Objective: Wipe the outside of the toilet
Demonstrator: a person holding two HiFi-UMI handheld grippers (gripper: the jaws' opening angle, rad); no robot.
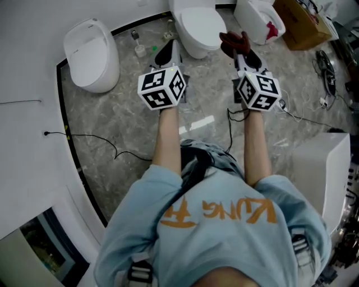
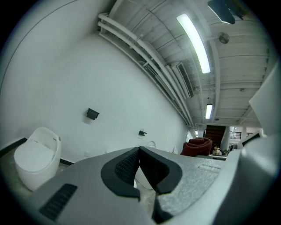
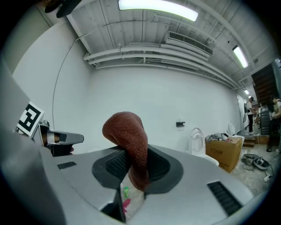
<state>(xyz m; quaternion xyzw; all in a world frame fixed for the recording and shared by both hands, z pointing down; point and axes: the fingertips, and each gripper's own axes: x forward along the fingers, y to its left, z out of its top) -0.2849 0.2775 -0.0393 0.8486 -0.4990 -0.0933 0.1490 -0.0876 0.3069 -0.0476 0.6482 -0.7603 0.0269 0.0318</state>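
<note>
Looks like a workshop or test hall fitted out as a mock bathroom, not a home. Holds three white toilets close together, a left toilet (image 1: 90, 53), a middle toilet (image 1: 196, 25) and a right toilet (image 1: 259, 19), on a curved patch of marble-patterned floor (image 1: 123, 117) edged in black, with a cardboard box (image 1: 303, 22) and loose cables (image 1: 327, 70) lying near them. Shows a bare concrete ceiling (image 3: 131, 30) with exposed pipes (image 3: 145, 56) and a long tube light (image 3: 158, 9) above plain white walls (image 3: 175, 96).

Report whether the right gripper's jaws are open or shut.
Shut on the cloth: the right gripper pinches it between both pads, its top bulging above.
</note>
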